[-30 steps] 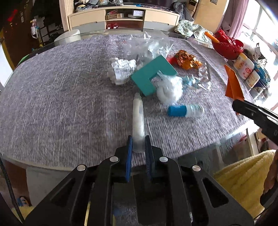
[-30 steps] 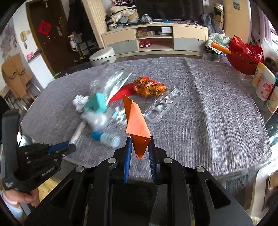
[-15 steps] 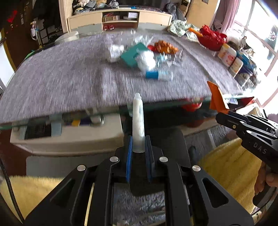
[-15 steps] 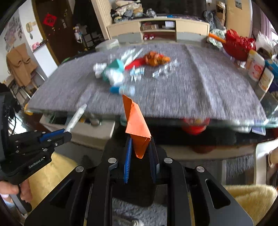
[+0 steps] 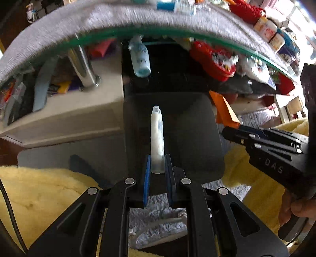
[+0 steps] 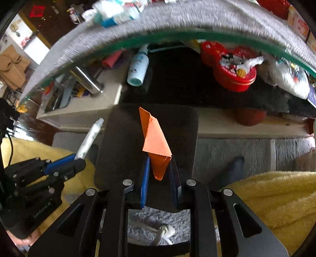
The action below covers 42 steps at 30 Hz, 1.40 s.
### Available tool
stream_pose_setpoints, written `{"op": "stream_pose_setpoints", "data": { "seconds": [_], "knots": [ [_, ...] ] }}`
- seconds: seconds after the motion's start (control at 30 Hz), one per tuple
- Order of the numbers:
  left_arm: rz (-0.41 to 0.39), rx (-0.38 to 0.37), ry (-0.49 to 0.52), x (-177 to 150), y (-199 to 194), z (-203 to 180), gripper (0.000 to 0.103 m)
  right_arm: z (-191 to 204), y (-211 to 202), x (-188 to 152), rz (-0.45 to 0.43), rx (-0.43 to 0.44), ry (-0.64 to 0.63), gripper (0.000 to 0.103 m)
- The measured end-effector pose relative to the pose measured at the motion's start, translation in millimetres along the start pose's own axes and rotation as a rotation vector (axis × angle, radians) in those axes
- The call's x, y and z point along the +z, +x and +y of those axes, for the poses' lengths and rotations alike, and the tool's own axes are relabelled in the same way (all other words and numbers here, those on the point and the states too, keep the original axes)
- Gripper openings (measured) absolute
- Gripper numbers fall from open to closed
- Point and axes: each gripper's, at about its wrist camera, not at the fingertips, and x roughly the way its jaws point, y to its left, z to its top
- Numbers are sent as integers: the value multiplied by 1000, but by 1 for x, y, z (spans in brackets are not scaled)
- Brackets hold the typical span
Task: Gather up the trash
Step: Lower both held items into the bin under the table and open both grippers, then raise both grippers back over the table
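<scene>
Trash rides in both grippers: the left gripper [image 5: 157, 174] pinches a white tube [image 5: 157, 138], the right gripper [image 6: 159, 178] an orange folded paper [image 6: 156, 142]; both have dropped from the table [image 5: 59, 17] over the dark bin [image 5: 173, 128], ready for release.

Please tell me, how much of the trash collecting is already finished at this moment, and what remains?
Done: nothing visibly binned yet. In hand: the left gripper is shut on a white tube and the right gripper on folded orange paper, both held over a dark bin below the table edge. Left: dropping these two, then the blue-capped bottle and other items on the table.
</scene>
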Motion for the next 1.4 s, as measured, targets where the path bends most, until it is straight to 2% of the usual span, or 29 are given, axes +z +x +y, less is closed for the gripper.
{"op": "stream_pose_setpoints", "data": {
  "seconds": [0.13,0.37,0.47,0.5,0.53,0.57,0.67,0.73,0.8,0.83,0.9,1.0,1.23,1.4],
  "knots": [
    [32,-16,7,-4,16,-6,13,2,10,3,16,-21,-3,21],
    [54,-25,7,-2,23,-6,14,1,15,7,24,6,7,23],
    [50,-29,3,0,21,-5,28,0,13,10,19,11,11,23],
    [46,-27,2,1,20,-5,33,-1,12,12,18,14,14,32],
    [40,-26,2,2,18,-4,34,-1,11,13,12,15,16,49],
    [36,-25,1,2,17,-4,37,-1,9,13,3,11,17,55],
    [17,-11,-6,5,10,-1,47,-3,0,18,-21,4,21,58],
    [-7,6,-11,7,1,3,58,-5,-11,21,-54,-13,28,70],
    [-41,40,-14,11,-10,7,79,-9,-23,25,-95,-43,33,84],
    [-68,59,-16,13,-18,10,81,-11,-30,28,-116,-61,37,92],
    [-107,82,-11,19,-32,13,89,-14,-40,32,-132,-75,38,98],
    [-146,104,-11,26,-47,16,94,-18,-55,40,-159,-66,40,99],
    [-202,122,-25,47,-75,26,95,-8,-85,63,-245,-41,4,99],
    [-232,162,-33,69,-90,37,95,3,-88,88,-279,-26,-43,98]
  ]
}}
